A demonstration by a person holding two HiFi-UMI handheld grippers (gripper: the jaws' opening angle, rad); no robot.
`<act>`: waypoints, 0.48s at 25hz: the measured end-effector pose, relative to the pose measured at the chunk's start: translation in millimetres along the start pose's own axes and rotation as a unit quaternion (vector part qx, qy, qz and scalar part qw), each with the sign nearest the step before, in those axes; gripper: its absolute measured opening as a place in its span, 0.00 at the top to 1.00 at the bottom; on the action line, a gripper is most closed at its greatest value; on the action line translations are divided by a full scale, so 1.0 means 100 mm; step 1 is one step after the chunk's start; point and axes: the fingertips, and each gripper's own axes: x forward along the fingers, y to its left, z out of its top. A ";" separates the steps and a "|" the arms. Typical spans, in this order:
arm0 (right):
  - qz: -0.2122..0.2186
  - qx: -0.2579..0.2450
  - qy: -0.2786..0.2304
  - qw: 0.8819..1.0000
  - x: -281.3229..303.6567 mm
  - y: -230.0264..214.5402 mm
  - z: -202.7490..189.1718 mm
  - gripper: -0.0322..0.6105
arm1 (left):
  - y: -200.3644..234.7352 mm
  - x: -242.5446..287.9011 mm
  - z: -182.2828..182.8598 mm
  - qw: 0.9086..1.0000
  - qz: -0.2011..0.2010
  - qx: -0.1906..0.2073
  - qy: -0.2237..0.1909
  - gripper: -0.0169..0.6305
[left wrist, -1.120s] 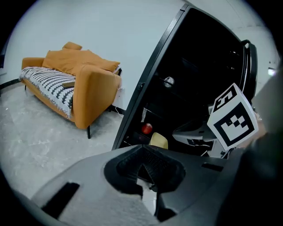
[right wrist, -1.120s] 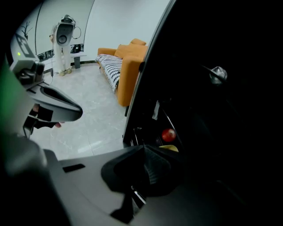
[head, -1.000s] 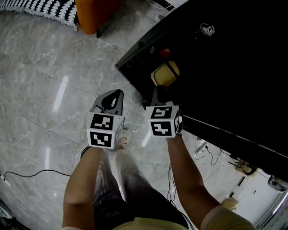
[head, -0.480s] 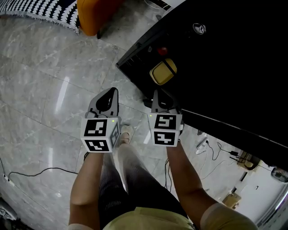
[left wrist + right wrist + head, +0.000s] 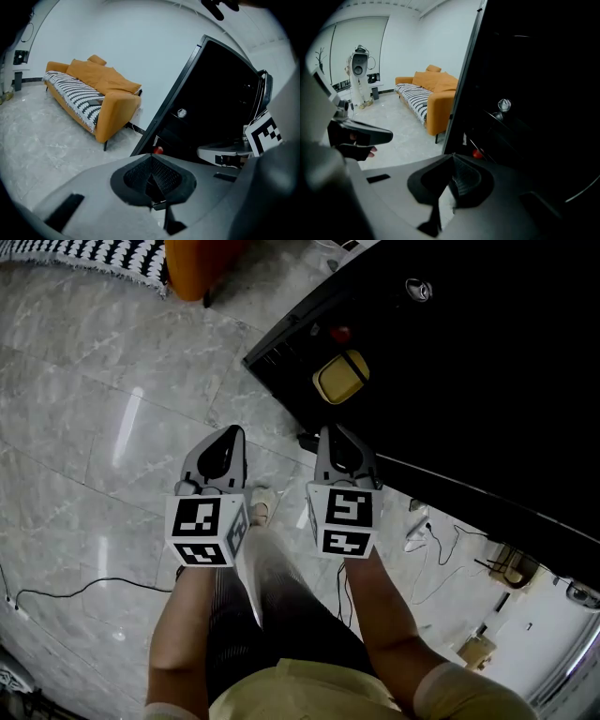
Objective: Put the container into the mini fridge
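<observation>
The yellow container [image 5: 341, 377] with a dark rim lies inside the black mini fridge [image 5: 469, 381], near a small red thing [image 5: 340, 334]. My right gripper [image 5: 335, 437] hovers just short of the fridge's front edge, shut and empty, a short way back from the container. My left gripper [image 5: 228, 439] hangs beside it over the marble floor, also shut with nothing in it. In the left gripper view the pads [image 5: 151, 157] meet at a point and the fridge [image 5: 220, 108] stands ahead to the right. In the right gripper view the jaws [image 5: 452, 159] are closed before the fridge opening [image 5: 525, 117].
An orange sofa [image 5: 101, 93] with a black-and-white striped throw stands beyond the fridge. Cables [image 5: 441, 559] trail over the floor at the right. The person's legs and a foot [image 5: 258, 512] are below the grippers. A silver knob [image 5: 418, 290] sits on the fridge.
Both grippers have drawn back toward the person. The gap between the right gripper and the container has grown, and the container stays in the fridge.
</observation>
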 end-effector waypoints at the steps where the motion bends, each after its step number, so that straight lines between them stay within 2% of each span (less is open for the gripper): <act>1: 0.001 0.002 0.000 1.000 -0.02 0.01 0.00 0.90 | 0.00 -0.02 -0.02 1.000 0.001 -0.002 0.001 0.94; 12: 0.010 -0.002 0.005 1.000 -0.08 0.13 -0.08 0.90 | 0.11 -0.15 -0.20 1.000 0.014 -0.023 0.010 0.94</act>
